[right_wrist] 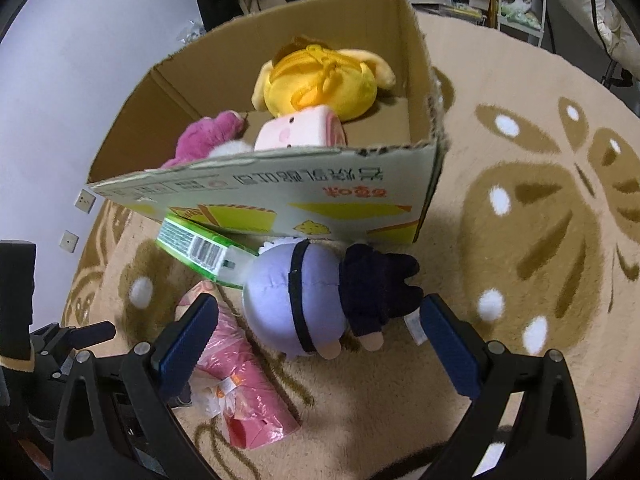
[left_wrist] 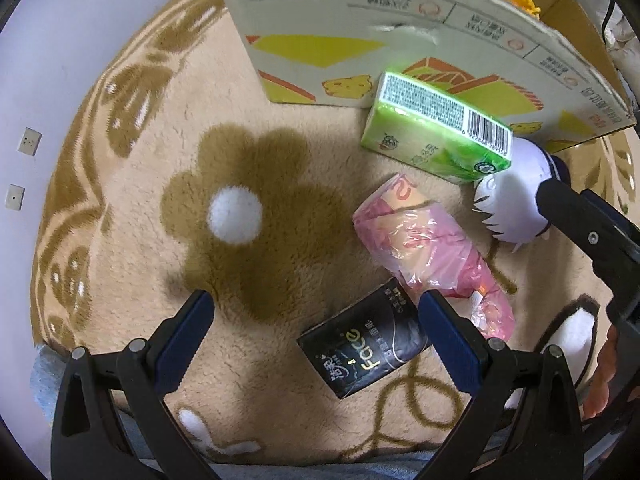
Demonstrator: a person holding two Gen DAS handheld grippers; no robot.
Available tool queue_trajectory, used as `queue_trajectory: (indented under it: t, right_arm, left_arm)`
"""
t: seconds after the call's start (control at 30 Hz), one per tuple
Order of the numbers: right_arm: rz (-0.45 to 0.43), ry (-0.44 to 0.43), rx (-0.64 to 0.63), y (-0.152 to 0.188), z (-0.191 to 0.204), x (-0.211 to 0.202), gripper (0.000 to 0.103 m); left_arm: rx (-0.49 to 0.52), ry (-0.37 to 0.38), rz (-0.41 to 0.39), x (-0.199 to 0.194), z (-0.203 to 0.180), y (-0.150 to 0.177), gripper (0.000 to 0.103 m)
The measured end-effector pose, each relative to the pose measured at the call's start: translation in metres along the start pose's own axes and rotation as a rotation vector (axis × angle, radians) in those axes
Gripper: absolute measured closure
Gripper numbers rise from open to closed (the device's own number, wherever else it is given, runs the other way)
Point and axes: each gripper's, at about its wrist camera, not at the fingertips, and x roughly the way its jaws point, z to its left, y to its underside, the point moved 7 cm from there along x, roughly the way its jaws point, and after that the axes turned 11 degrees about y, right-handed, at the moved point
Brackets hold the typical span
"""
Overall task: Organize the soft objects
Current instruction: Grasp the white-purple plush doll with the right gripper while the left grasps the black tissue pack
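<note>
Right wrist: open right gripper [right_wrist: 318, 322] around doll [right_wrist: 316, 300]

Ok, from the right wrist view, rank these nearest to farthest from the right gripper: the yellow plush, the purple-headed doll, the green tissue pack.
From the right gripper:
1. Purple-headed doll, lying on the rug just ahead of the open fingers.
2. Green tissue pack, ahead-left, leaning against the cardboard box.
3. Yellow plush, inside the box, toward its far wall.
</note>
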Motion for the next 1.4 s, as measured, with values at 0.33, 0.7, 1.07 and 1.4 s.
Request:
queue_trajectory:
  t: [0.33, 0.7, 1.07, 1.4]
  right_arm:
    - [0.041, 0.013, 0.002, 0.002, 0.001, 0.022, 0.000]
    - [0.062, 0.010, 0.023, 0.002, -0.005, 0.030, 0.000]
    - [0.071, 0.007, 0.024, 0.006, -0.003, 0.034, 0.000]
    - [0.038, 0.002, 0.028, 0.006, -0.005, 0.021, 0.023]
  left_arm:
    - [-0.022, 0.010, 0.027, 0.017, -0.001, -0.008, 0.002]
    - [-0.073, 0.011, 0.076, 0.038, 0.007, 0.007, 0.002]
    - [-0.035, -0.034, 0.149, 0.060, 0.004, 0.029, 0.013]
    - [-0.011, -0.049, 0.127, 0.052, 0.001, 0.031, 0.035]
